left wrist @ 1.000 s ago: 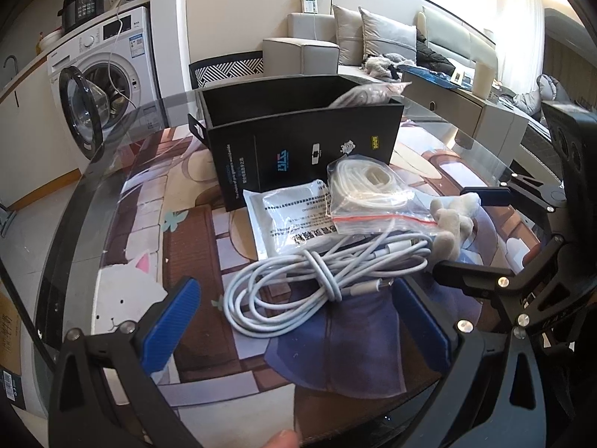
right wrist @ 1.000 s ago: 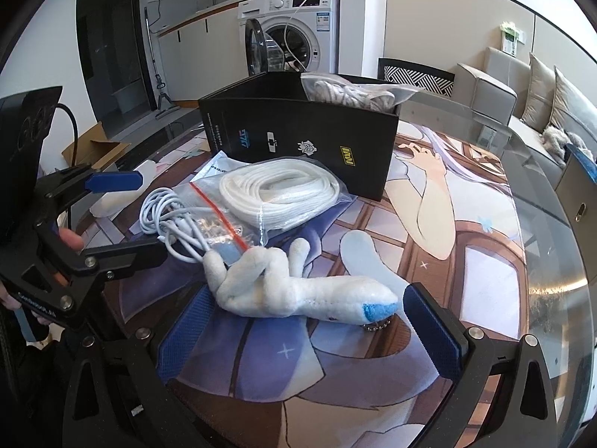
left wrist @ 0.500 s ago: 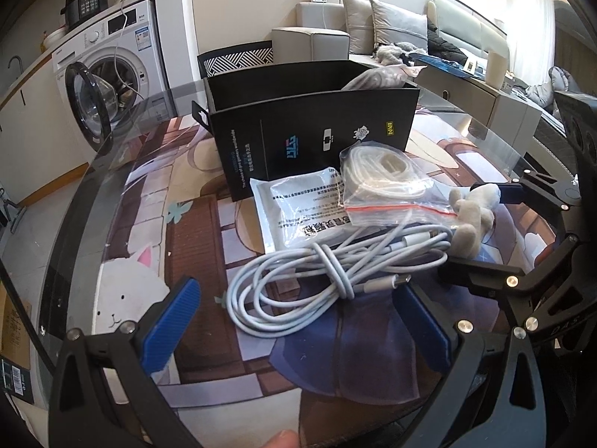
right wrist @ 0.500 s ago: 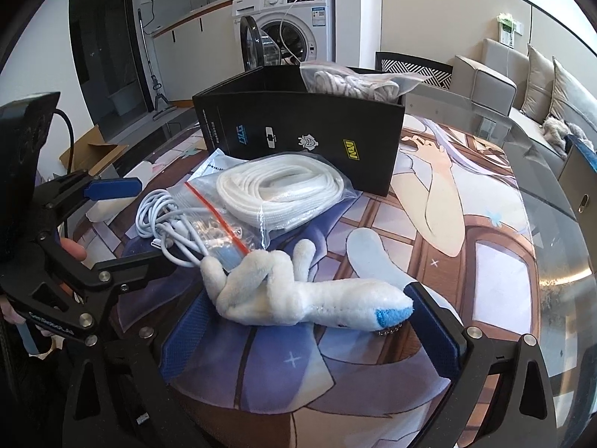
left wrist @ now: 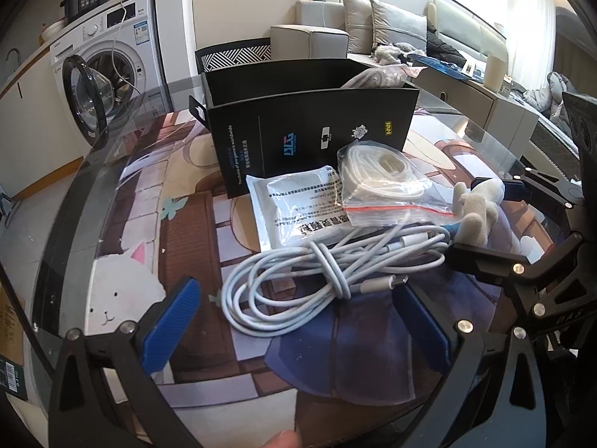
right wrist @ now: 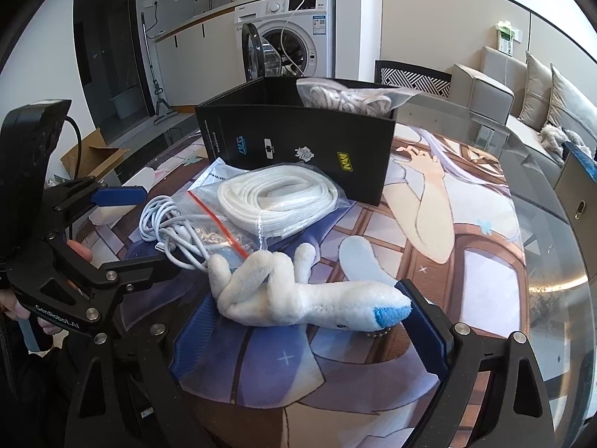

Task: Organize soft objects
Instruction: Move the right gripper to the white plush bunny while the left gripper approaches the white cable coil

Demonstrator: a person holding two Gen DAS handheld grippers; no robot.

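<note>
A white plush toy (right wrist: 298, 298) with a blue tip lies on the printed mat between the open fingers of my right gripper (right wrist: 309, 321); it also shows in the left wrist view (left wrist: 475, 205). A coiled white cable (left wrist: 317, 276) lies just ahead of my open left gripper (left wrist: 298, 321). A clear zip bag of white cord (right wrist: 280, 194) and a flat white pouch (left wrist: 294, 205) lie in front of the black box (left wrist: 309, 134), which holds a bagged soft item (right wrist: 347, 97).
The round glass table (right wrist: 552, 224) carries a printed anime mat. A washing machine (left wrist: 100, 59) with its door open stands behind on the left. A sofa with cushions (left wrist: 391, 26) is at the back right. A patterned chair (right wrist: 414, 74) stands behind the box.
Both grippers have moved slightly forward and down toward the items. The plush toy now sits closer between the right fingers. Nothing has been grasped.
</note>
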